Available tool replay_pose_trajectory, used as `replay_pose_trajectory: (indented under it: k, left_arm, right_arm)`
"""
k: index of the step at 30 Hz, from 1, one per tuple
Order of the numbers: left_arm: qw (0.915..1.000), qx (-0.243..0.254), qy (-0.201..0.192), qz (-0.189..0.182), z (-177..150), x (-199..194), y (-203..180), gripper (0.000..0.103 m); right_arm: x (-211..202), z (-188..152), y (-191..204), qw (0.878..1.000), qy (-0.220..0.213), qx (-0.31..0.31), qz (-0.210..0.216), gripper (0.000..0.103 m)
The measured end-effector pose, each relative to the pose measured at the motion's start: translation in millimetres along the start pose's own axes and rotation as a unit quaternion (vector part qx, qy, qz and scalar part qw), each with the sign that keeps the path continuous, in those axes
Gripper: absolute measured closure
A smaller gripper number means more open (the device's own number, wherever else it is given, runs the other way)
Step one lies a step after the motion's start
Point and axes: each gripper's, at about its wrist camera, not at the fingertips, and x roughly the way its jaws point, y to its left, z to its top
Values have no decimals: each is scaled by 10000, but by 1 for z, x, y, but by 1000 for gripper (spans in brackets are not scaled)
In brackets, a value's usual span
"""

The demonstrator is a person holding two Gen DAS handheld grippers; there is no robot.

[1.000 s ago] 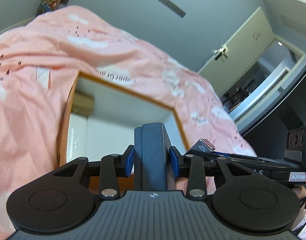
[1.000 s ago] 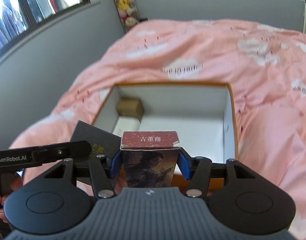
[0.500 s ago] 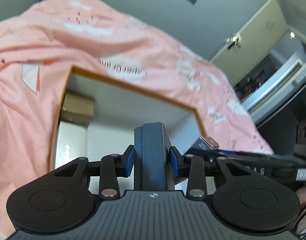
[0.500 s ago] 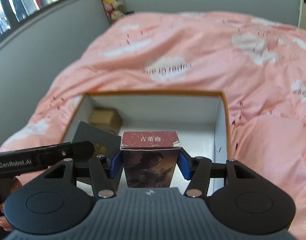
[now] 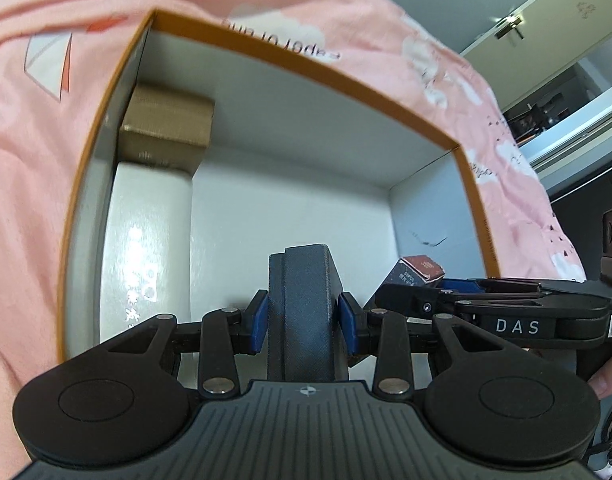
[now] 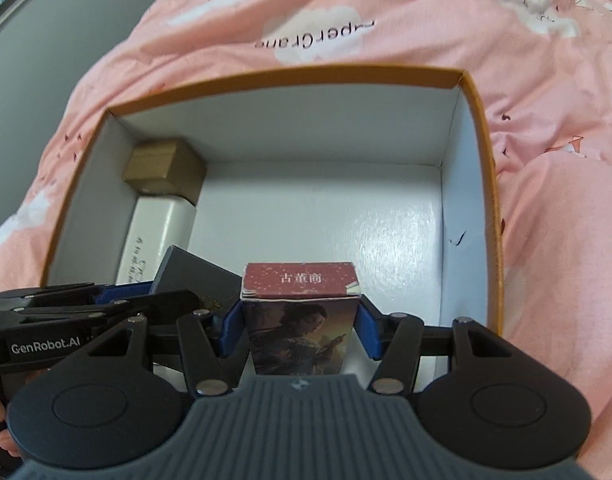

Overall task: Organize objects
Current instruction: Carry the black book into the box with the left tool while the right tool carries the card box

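Observation:
An open orange-rimmed box (image 5: 338, 76) with white inside lies on the pink bed; it also shows in the right wrist view (image 6: 290, 74). My left gripper (image 5: 304, 314) is shut on a dark blue-grey flat box (image 5: 302, 300), held upright over the box's near part. My right gripper (image 6: 300, 328) is shut on a small picture box with a red top (image 6: 300, 280), held over the near edge. Each held item also shows in the other view: the picture box (image 5: 420, 274) and the dark box (image 6: 198, 276).
Inside the orange box, a small brown carton (image 6: 166, 170) sits in the far left corner, with a long white box (image 6: 154, 236) in front of it along the left wall. Pink duvet (image 6: 546, 200) surrounds the box. A door (image 5: 546, 8) stands at the far right.
Both grippers have moved forward and down over the orange box with their items still held. The box's inside now fills both views.

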Motion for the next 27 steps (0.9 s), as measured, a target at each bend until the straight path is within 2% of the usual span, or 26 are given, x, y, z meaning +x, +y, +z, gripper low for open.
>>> replay_pose_trajectory:
  k: [4,10,13,17,22,27]
  left_arm:
    - [9998,-45,173,21,2,6,2,65]
    - [9991,-84,375,170,7,7,2,64]
    - [9980,79,413,479,7,1,-1,62]
    - [9961,228,515,678,5,-4,-4,59]
    - [9890,776,611,1100,0,-5,-15,51]
    - [9861,1036,603,1152,-4,-13,-18,47]
  right_arm:
    - [13,3,-2,9998,176,30,6,44]
    - [22,13,-7,9995,291,98,17,44]
    - [27,17,-9,9991,377,156,118,44]
    - [35,20,-11,9978,527,289,267,44]
    - [45,23,-13,9964,653,448,310,44]
    - [58,23,-18,9931,878,689,351,44]
